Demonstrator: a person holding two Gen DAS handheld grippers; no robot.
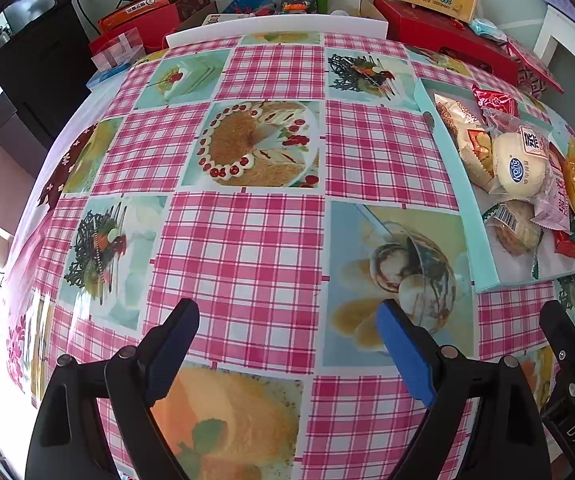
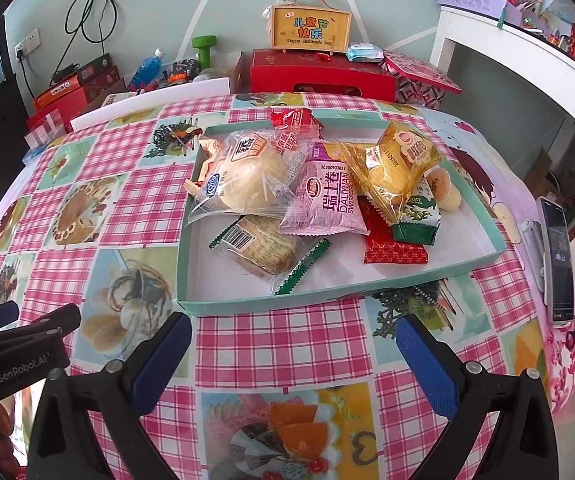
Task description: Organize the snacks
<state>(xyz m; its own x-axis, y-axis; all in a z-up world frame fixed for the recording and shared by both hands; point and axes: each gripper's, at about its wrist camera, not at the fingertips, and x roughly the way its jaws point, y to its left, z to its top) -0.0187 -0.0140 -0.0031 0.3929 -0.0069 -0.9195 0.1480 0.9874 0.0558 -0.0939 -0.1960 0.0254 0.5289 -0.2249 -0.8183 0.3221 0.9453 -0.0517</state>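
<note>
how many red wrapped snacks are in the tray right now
2: one red packet at the tray's far edge, one flat red packet near the front right. Others may be hidden under the pile.

One teal tray [image 2: 191, 272], two hand-held grippers, one phone [image 2: 558, 256], two red gift boxes, one green dumbbell [image 2: 203, 46]

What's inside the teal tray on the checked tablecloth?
The teal tray holds a heap of wrapped snacks: a round bun, pink Swiss roll, yellow cake packets, a red packet. Anything beneath the heap is covered.
</note>
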